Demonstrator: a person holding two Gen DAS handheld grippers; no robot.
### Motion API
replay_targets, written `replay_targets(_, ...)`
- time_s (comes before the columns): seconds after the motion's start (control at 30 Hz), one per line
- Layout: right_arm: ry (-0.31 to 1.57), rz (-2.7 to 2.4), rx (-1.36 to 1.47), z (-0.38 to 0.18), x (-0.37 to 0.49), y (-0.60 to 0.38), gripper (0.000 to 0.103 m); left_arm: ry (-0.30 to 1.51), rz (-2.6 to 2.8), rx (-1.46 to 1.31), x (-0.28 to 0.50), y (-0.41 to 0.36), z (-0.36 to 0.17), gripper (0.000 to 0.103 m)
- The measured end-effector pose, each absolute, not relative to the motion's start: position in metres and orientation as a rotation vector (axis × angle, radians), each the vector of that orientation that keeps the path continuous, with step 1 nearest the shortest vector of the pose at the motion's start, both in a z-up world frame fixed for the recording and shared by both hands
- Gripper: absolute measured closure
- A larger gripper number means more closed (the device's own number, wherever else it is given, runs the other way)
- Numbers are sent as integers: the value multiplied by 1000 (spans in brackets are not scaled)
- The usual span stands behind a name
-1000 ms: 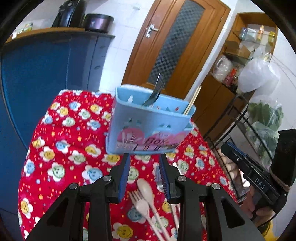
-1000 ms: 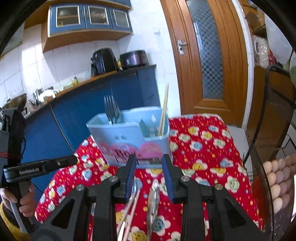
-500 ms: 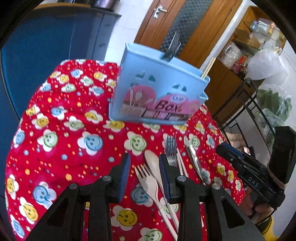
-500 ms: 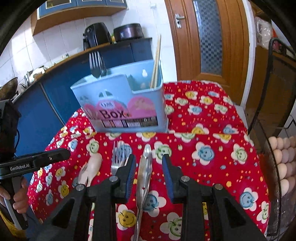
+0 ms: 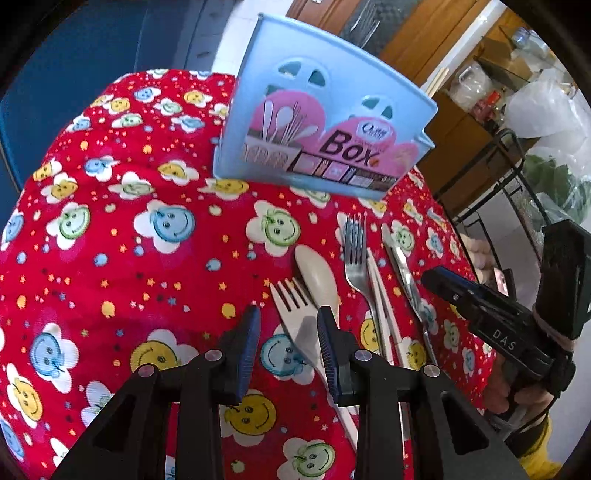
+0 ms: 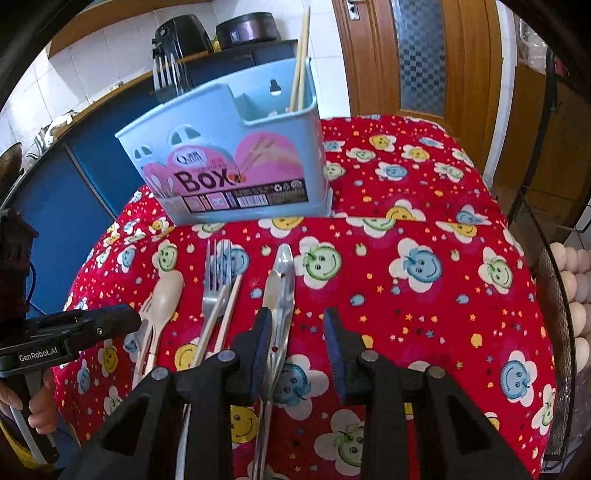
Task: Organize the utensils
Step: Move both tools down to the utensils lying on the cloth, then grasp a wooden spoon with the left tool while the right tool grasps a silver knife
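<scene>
While both gape, the left hand-held gripper (image 5: 288, 332) hovers above the plastic fork (image 5: 295, 314).

Bare cloth (image 6: 424, 295) right of the knife (image 6: 280, 291); blue box (image 6: 236, 170) upright behind the utensil row.

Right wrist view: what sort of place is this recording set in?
Most likely a home kitchen. A blue counter carries an air fryer and a cooker pot, egg trays sit at the right, and a utensil box stands on the floral tablecloth.

You have one blue utensil box (image 6: 236, 173), two metal forks (image 6: 218, 273), one pale plastic fork (image 5: 295, 314), one pale spoon (image 5: 317, 277), one knife (image 6: 279, 291), and chopsticks in two places (image 6: 301, 55).
</scene>
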State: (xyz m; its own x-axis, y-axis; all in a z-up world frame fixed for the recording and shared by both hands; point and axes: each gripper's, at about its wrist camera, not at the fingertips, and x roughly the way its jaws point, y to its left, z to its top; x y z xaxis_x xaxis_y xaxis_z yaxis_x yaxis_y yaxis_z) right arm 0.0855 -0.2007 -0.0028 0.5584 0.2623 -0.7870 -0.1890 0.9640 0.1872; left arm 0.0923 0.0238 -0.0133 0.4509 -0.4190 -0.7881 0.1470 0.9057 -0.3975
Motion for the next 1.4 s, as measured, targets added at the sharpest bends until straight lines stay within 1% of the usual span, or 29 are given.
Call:
replay_targets(0.33, 977, 267, 90, -12, 88, -200, 71, 1059, -377, -284, 96, 19, -22, 72)
replay_targets(0.6, 987, 258, 62, -15, 88, -196, 71, 1054, -409, -308, 100, 16, -24, 87)
replay_targets(0.63, 988, 258, 55, -15, 88, -195, 71, 1052, -417, -310, 100, 14, -24, 92)
replay_targets(0.67, 989, 259, 51, -14, 89, -195, 71, 1049, -428, -311, 99, 12, -24, 96)
replay_targets(0.8, 1002, 273, 57, -15, 92, -195, 70, 1025, -416, -292, 98, 8, -19, 96)
replay_targets(0.87, 1014, 286, 65, -14, 96, -196, 69, 1009, -399, -285, 97, 13, -14, 97)
replay_targets(1.1, 1052, 317, 33, -15, 106, -187, 69, 964, -332, -258, 98, 30, -4, 98)
replay_targets(1.17, 1058, 316, -7, -15, 110, -180, 75, 948, -320, -248, 98, 33, -2, 98)
replay_targets(1.2, 1061, 320, -18, -16, 111, -178, 81, 939, -315, -241, 97, 33, 0, 98)
replay_targets(1.23, 1069, 332, -19, -15, 113, -176, 89, 934, -313, -235, 97, 35, 1, 98)
replay_targets(1.27, 1085, 349, -6, -16, 115, -175, 94, 927, -311, -229, 96, 35, 2, 98)
replay_targets(1.4, 1086, 352, 19, -12, 119, -176, 96, 900, -311, -218, 95, 38, 10, 99)
